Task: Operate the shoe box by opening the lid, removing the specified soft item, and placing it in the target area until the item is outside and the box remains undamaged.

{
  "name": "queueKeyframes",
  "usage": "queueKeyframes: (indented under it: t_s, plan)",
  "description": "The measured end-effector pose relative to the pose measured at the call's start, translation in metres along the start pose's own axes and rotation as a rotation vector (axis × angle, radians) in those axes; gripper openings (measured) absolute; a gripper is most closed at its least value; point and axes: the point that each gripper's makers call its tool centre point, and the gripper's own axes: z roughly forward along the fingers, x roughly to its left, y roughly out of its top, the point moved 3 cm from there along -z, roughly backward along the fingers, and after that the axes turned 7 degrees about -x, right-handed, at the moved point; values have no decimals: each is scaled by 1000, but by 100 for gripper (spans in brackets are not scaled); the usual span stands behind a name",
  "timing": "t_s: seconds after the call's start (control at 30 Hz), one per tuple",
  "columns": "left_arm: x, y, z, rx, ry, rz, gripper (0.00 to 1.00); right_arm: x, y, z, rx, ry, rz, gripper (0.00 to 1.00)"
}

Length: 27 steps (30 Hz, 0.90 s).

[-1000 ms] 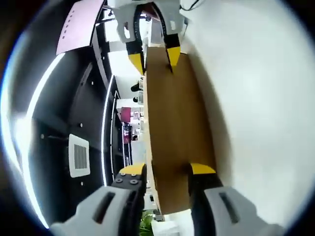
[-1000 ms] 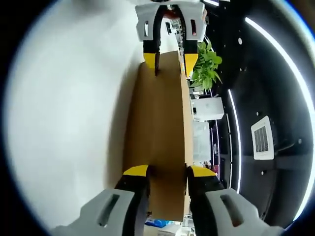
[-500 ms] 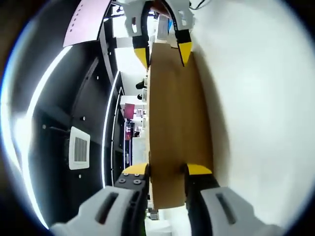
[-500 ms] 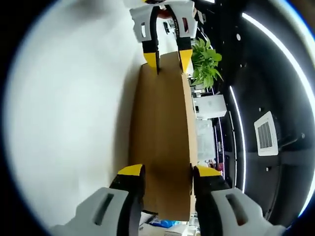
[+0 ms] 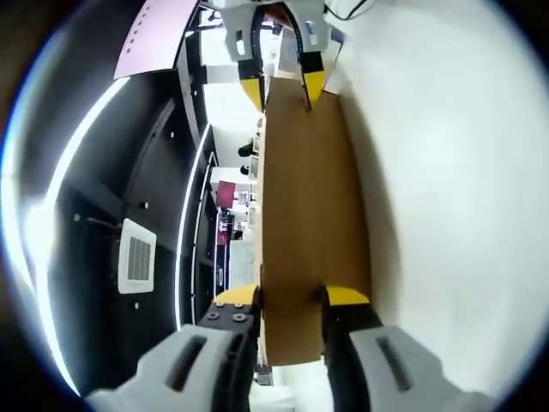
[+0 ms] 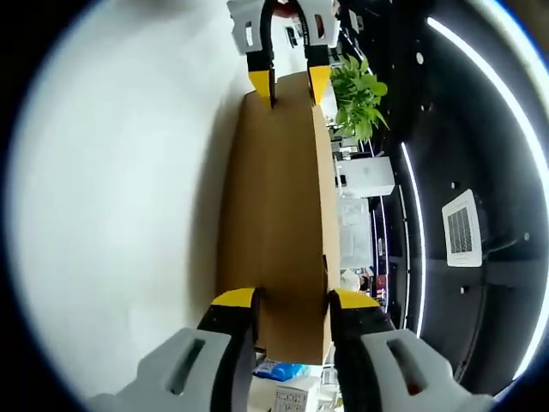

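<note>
both views have rolled slightly; the cardboard lid (image 5: 313, 215) is still held off the white table (image 5: 455, 189), left gripper (image 5: 292, 299) and right gripper (image 6: 287, 299) clamped on opposite ends. it looks light, stiff but creasable; end grips suit.

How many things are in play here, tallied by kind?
Cardboard shoe box lid: 1, held at its two ends.
Claws: 2, left claw and right claw, each clamped on one end.
White table: 1.
Potted plant: 1.
Total: 5.
</note>
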Motion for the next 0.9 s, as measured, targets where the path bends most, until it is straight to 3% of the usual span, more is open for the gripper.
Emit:
queueKeyframes:
  t_s: [0.13, 0.23, 0.27, 0.43, 0.9]
  plan:
    - [1, 1, -1, 2, -12, 2, 28, -2, 0, -2, -12, -11, -6, 29]
    - [2, 4, -4, -14, -51, -58, 27, -1, 0, -5, -13, 1, 0, 29]
    - [0, 10, -8, -15, -54, -41, 27, 0, 3, -16, -9, 2, -1, 29]
    - [-1, 15, -16, -15, -67, -46, 27, 3, 6, -26, -16, 4, 1, 29]
    - [-11, 42, -41, -26, -61, -63, 27, 12, 9, -59, -15, 5, -14, 29]
